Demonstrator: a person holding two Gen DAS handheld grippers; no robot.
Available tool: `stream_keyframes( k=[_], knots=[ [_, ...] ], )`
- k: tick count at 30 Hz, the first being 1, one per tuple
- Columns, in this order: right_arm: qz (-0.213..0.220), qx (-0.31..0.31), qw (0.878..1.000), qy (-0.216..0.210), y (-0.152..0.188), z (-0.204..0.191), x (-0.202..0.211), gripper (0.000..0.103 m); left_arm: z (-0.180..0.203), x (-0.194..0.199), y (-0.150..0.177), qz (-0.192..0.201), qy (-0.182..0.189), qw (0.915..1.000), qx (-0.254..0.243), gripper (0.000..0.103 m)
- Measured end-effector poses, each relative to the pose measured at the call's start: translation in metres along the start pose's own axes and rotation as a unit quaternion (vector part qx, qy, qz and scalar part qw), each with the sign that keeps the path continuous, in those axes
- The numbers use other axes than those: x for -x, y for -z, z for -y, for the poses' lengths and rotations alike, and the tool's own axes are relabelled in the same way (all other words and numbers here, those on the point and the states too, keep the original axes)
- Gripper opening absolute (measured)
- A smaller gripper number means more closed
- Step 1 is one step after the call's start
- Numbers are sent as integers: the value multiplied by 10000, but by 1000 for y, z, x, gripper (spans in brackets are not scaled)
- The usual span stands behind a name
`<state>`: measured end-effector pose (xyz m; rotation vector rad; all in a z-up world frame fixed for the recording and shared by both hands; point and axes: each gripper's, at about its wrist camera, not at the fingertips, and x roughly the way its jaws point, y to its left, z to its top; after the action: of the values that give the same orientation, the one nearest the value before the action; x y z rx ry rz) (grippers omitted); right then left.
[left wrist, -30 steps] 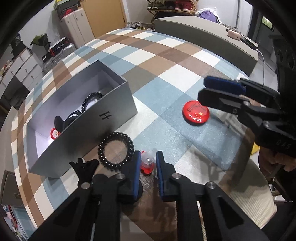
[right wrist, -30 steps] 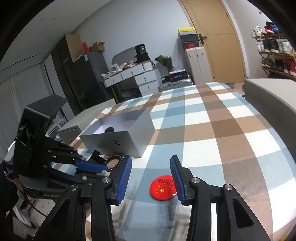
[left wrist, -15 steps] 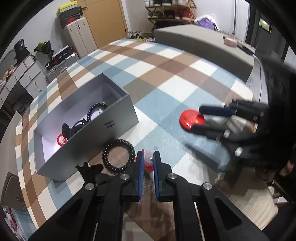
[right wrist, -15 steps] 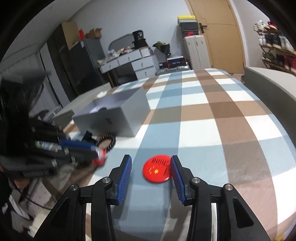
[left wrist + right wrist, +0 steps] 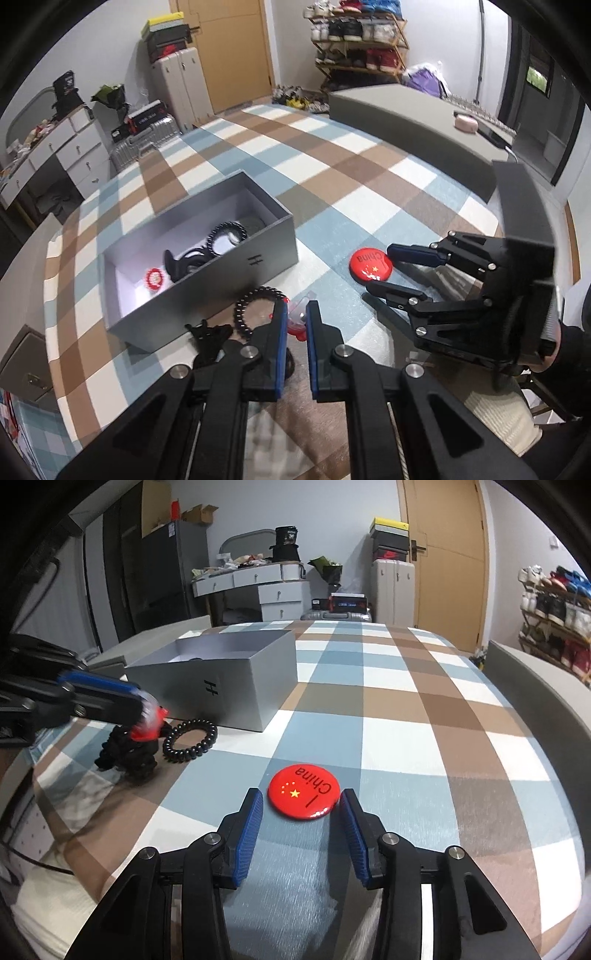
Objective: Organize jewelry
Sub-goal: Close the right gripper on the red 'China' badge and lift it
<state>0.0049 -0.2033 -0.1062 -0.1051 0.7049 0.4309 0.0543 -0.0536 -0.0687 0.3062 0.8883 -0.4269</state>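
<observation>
My left gripper (image 5: 296, 309) is shut on a small red and clear trinket (image 5: 297, 320), held just above the checked tablecloth; it also shows in the right wrist view (image 5: 149, 720). A black spiral hair tie (image 5: 255, 306) and a black scrunchie (image 5: 127, 755) lie beside it. The open grey box (image 5: 255, 258) holds a red trinket (image 5: 154, 278), a black spiral tie (image 5: 226, 240) and other black pieces. My right gripper (image 5: 301, 805) is open, low over the table, its fingers either side of a red "China" badge (image 5: 303, 791).
A grey bench (image 5: 413, 125) runs along the table's far right side. The table's near edge lies below both grippers. Drawers, suitcases and a shoe rack stand beyond the table.
My left gripper has closed on the red and clear trinket and lifted slightly. My right gripper has dropped down and forward so that its open fingers flank the red badge.
</observation>
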Motion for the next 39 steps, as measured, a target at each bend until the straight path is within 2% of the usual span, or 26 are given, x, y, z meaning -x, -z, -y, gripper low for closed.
stream_keyframes(
  k=[1,6,7,9,10,13,16,18,20,22,25,29,31,33,35,39],
  knots=[
    [-8,16,10000,16,-1,0,-1,37,-2,2,0,39,-27,10000,31,5],
    [-22,32,10000,28,-4,-2,-4,37,-16,13,-1,255,-190,9990,300,5],
    [-6,37,10000,19,-4,-2,-3,34,-18,15,-1,295,-200,9987,366,5],
    [62,34,9999,-77,-5,-3,2,7,-25,17,-3,389,-203,9977,522,5],
    [39,-19,9999,-128,-5,-2,1,1,-28,19,-4,436,-201,9972,571,5],
    [-92,-111,9998,-151,-4,-1,-4,4,-33,22,-5,535,-225,9961,662,5],
    [-14,-172,9997,-187,-6,1,0,5,-38,23,-2,571,-223,9955,717,5],
    [13,-270,9993,-249,-7,4,2,21,-40,24,0,572,-222,9953,747,5],
    [124,-347,9989,-280,-11,6,5,51,-43,25,2,578,-208,9951,781,5],
    [190,-351,9990,-192,-18,8,5,56,-48,26,3,597,-200,9946,831,5],
    [10,-378,9993,-63,-30,11,-6,60,-52,28,3,642,-160,9938,889,5],
    [-517,-504,9974,35,-35,15,-30,60,-58,28,3,710,-55,9927,973,5],
    [-541,-403,9977,97,-34,12,-29,60,-59,28,2,737,-8,9927,958,5],
    [-612,-92,9975,344,-33,3,-32,57,-61,27,2,758,37,9926,945,5],
    [-587,131,9976,334,-33,-6,-31,42,-64,26,0,776,79,9925,941,5],
    [-540,274,9971,456,-31,-12,-30,41,-72,23,0,791,135,9915,1022,5]
  ],
)
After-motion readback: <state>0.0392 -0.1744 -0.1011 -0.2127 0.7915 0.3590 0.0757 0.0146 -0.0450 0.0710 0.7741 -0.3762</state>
